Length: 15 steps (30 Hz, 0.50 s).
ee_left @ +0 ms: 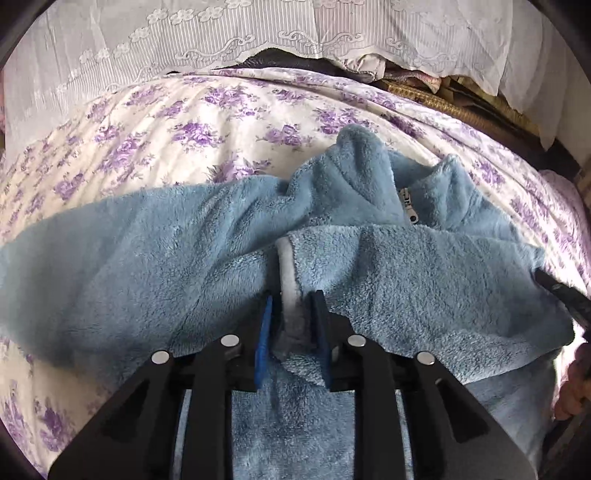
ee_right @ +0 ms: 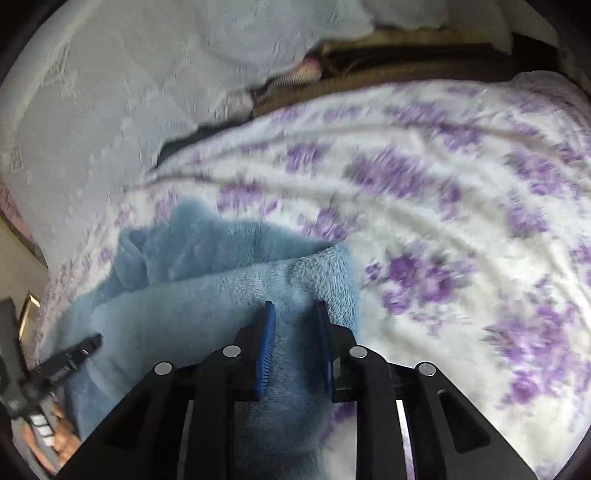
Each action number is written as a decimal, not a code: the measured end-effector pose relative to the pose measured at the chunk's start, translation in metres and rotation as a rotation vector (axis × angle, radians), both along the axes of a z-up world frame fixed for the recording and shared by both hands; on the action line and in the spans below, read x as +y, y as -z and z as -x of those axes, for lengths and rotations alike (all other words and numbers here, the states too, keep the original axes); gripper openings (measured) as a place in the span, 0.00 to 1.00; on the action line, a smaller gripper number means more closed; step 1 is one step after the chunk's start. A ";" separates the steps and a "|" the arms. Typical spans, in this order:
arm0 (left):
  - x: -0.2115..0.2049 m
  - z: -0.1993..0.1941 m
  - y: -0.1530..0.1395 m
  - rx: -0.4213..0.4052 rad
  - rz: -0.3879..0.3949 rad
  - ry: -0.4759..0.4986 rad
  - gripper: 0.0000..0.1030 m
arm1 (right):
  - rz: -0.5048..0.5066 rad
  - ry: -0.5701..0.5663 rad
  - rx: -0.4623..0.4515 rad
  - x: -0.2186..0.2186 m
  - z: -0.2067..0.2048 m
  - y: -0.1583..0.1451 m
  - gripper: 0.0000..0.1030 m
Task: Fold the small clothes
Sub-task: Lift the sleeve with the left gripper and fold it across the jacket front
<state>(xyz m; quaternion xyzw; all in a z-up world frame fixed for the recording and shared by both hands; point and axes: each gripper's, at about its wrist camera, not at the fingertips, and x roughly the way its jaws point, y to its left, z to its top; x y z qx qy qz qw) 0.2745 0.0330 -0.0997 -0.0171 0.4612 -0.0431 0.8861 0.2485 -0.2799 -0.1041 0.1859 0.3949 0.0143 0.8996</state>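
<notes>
A small light-blue fleece jacket [ee_left: 406,273] with a metal zipper [ee_left: 408,206] at its collar lies on a bed cover with purple flowers [ee_left: 192,133]. My left gripper [ee_left: 291,306] is shut on a hem of the jacket with a pale lining strip, and a flap is folded across the body. My right gripper [ee_right: 295,317] is shut on another edge of the same jacket [ee_right: 207,295], held over the bed. The right gripper's tip shows at the right edge of the left wrist view [ee_left: 565,291]. The left gripper's tip shows at the left of the right wrist view [ee_right: 74,354].
The flowered bed cover [ee_right: 461,206] spreads wide to the right of the jacket. A white lace cloth [ee_left: 258,33] hangs along the far edge of the bed, with brown bedding or mats [ee_left: 480,96] behind it. A person's hand [ee_left: 572,384] shows at the right edge.
</notes>
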 end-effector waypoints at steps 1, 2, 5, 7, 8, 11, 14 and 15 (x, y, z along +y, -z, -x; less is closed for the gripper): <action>0.001 0.001 -0.002 -0.002 0.006 -0.001 0.22 | 0.022 -0.005 -0.019 0.002 0.010 -0.006 0.24; 0.004 0.003 -0.003 -0.002 0.023 -0.002 0.26 | 0.042 -0.032 -0.026 0.007 0.019 -0.011 0.24; 0.008 0.005 -0.003 0.008 0.044 -0.004 0.35 | 0.122 -0.082 -0.008 0.026 0.039 -0.011 0.25; 0.006 0.005 0.000 0.016 0.029 -0.003 0.37 | 0.241 -0.105 0.023 0.041 0.049 0.006 0.26; 0.003 0.005 0.002 0.019 0.008 0.002 0.38 | 0.279 -0.102 0.001 0.044 0.054 0.008 0.26; -0.007 0.008 0.003 -0.002 -0.067 0.007 0.39 | 0.312 -0.089 0.001 0.045 0.056 0.005 0.26; -0.004 0.014 -0.003 -0.017 -0.056 -0.010 0.40 | 0.332 -0.042 -0.075 0.045 0.071 -0.013 0.27; 0.000 0.017 -0.007 -0.019 -0.030 -0.020 0.41 | 0.328 -0.055 -0.109 0.048 0.075 -0.021 0.27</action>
